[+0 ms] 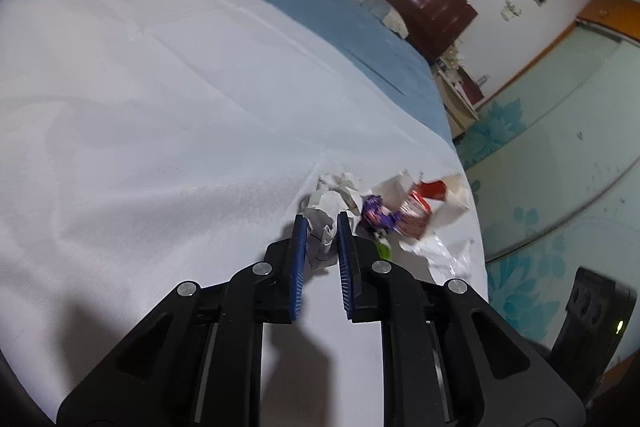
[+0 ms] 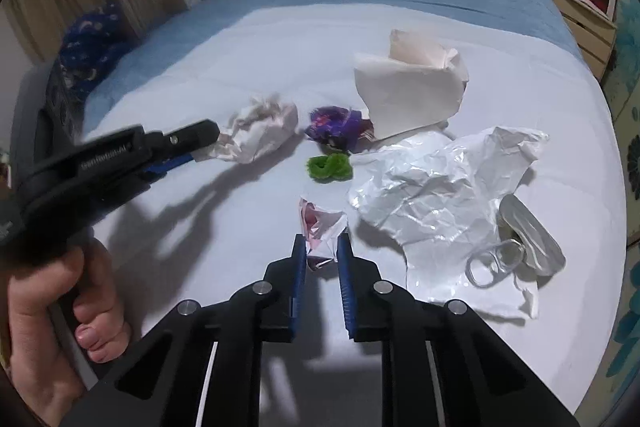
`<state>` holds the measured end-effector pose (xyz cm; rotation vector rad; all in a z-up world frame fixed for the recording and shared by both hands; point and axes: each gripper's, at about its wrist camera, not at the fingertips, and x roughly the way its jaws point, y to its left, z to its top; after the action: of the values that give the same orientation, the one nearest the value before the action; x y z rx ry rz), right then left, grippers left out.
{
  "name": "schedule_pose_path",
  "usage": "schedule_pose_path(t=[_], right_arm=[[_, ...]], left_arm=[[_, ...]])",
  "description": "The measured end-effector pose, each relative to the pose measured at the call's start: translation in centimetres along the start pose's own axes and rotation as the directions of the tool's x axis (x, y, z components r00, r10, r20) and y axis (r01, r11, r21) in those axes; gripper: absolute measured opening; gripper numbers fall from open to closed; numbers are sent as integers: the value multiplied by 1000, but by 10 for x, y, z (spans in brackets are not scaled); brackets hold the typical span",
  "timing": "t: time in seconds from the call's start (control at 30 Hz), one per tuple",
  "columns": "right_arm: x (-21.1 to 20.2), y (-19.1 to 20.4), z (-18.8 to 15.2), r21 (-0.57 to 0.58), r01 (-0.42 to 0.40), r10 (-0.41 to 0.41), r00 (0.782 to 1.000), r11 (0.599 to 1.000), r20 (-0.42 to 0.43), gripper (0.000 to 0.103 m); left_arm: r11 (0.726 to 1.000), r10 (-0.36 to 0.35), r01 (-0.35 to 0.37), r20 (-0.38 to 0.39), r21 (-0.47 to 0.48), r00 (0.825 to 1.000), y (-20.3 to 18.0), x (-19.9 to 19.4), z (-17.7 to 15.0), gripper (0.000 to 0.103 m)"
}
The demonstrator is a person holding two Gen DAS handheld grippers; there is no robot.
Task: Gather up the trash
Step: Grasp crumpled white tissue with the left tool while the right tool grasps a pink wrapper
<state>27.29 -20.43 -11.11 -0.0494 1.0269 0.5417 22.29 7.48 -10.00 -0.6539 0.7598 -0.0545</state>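
Trash lies scattered on a white sheet spread over the bed, and both grippers have a piece of it. At the far left of the right wrist view, the person's hand grips the handle of the left gripper, which reaches toward frame centre and has its jaws clamped on a crumpled paper wad; the left wrist view confirms this, the wad squeezed between the blue pads. Moving right, a purple wrapper and a green fuzzy scrap sit just beside each other at mid-frame. Below them, at lower centre, the right gripper has its jaws closed on a small pink-and-white wrapper, pinching only its near end. Further right are a folded white paper bag, a crinkled white plastic sheet, and at the lower right a flattened can lid with pull ring.

Both grips look complete, so the step in hand is probably lifting away. Lifting straight up and slowly would help, since the small wrapper is held by little material and could slip. No bin is visible in either view.
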Motion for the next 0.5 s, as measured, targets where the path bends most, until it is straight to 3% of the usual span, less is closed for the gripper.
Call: schedule_pose_path(t=[0.2,0.4,0.5], right_arm=[[-69,5,-13,7,-58,58,996,998,69,17],[-204,-29,-61,28,-102,95,978,994,188,17],[-284,-62,-96,40,-74,61,965,996,256,17]], left_arm=[[998,-24,21,53,67,998,-21,-54,-19,14],[990,-88,69,165,119,982,-67,-132,-48,14],[972,-145,100,207,214,968,-122,-172,-73,14]])
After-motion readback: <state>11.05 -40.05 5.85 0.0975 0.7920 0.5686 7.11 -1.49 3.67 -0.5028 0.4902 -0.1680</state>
